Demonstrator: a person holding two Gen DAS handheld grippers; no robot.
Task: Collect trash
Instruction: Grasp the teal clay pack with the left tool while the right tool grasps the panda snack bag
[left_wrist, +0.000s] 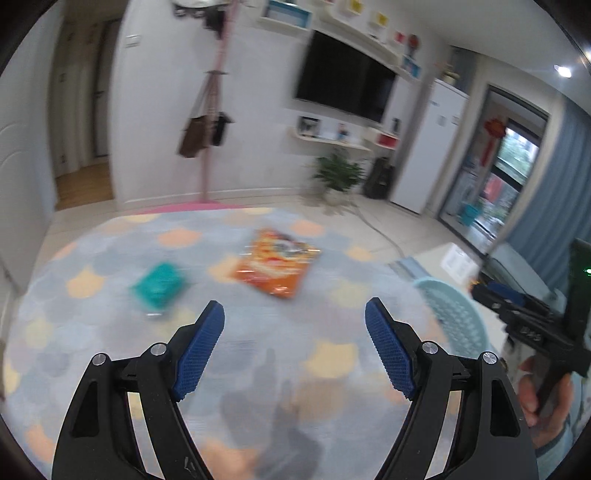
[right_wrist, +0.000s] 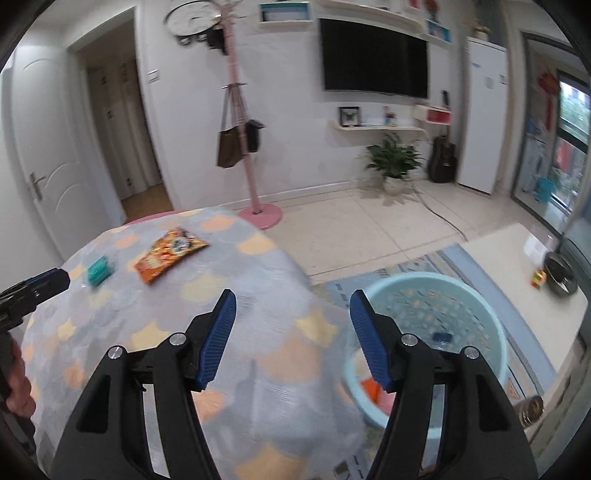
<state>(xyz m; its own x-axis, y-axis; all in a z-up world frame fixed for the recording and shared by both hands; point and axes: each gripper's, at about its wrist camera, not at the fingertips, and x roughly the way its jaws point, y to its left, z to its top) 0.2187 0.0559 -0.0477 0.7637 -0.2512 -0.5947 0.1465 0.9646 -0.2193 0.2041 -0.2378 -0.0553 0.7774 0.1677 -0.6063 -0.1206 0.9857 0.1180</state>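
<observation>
A: Nearest us, our left gripper (left_wrist: 294, 320) stands with its jaws wide apart and nothing between them; our right gripper (right_wrist: 293, 312) is likewise parted and empty, above the blanket's edge.

B: Just beyond the right one we see the pale blue basket (right_wrist: 476, 295) on the floor, with a few scraps inside; it sits beside the patterned blanket (left_wrist: 110, 350).

A: Farther out on the blanket lie 2 pieces of trash, near each other but apart: the teal packet (left_wrist: 159, 286) and the orange snack bag (left_wrist: 275, 264); past them, the pink coat stand (right_wrist: 255, 199).
</observation>
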